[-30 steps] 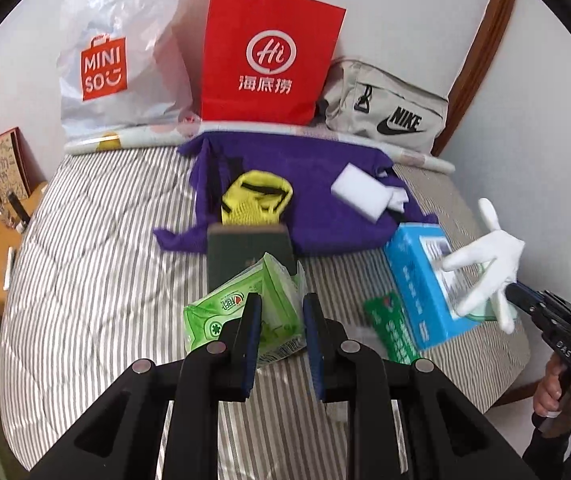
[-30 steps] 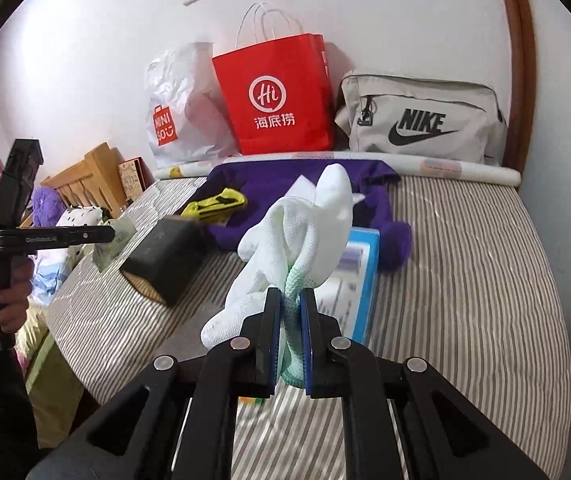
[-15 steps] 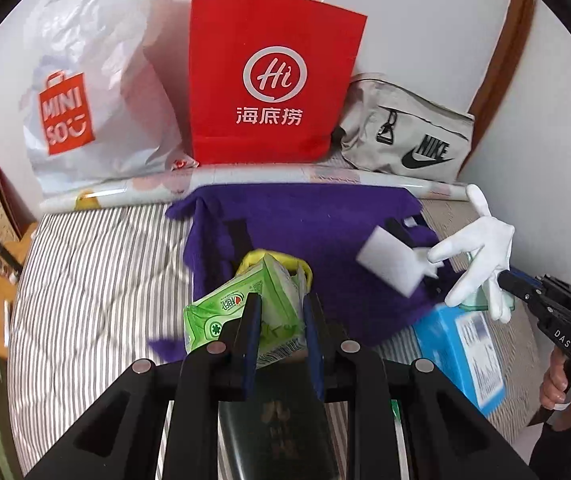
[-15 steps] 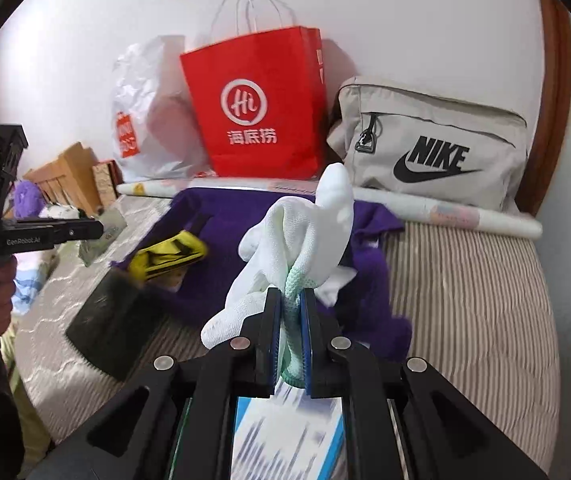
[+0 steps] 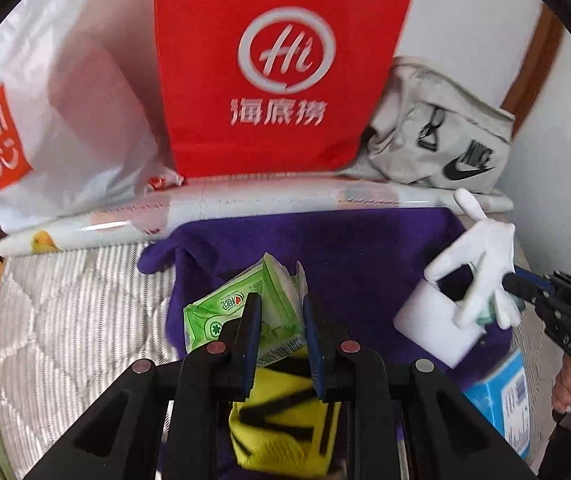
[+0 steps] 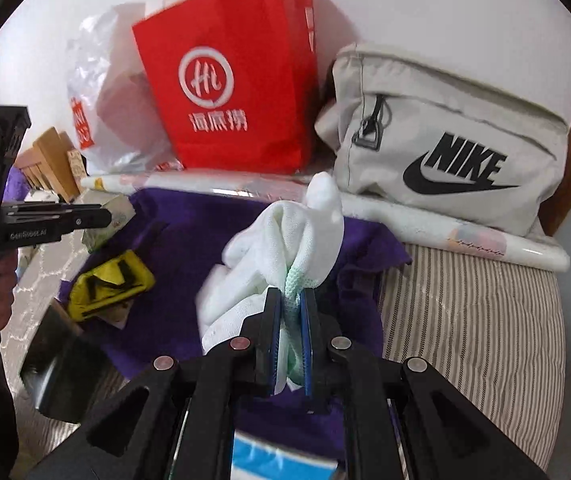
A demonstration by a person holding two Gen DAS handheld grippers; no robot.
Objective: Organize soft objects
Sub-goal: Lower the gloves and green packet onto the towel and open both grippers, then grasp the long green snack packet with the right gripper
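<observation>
My left gripper (image 5: pixel 279 308) is shut on a green pack of wet wipes (image 5: pixel 237 304), held above the purple cloth (image 5: pixel 325 240) on the striped bed. My right gripper (image 6: pixel 289 304) is shut on the green-edged cuff of a white glove (image 6: pixel 285 236), which droops over the same purple cloth (image 6: pixel 189 248). In the left wrist view the white glove (image 5: pixel 481 264) hangs at the right from the right gripper (image 5: pixel 513 280). In the right wrist view the left gripper (image 6: pixel 97 216) with the wipes pack (image 6: pixel 109 220) is at the left. A yellow and black glove (image 5: pixel 281 420) (image 6: pixel 109 284) lies on the cloth.
A red paper bag (image 5: pixel 277 68), a white plastic shopping bag (image 5: pixel 45 120) and a grey Nike bag (image 6: pixel 453 140) stand against the wall behind a rolled sheet (image 5: pixel 205 208). A white sponge (image 5: pixel 433 324), a blue box (image 5: pixel 501 396) and a dark block (image 6: pixel 61 364) lie near.
Both grippers have moved forward across the bed toward the bags, which now look larger. The wipes pack and white glove now hang over the purple cloth.
</observation>
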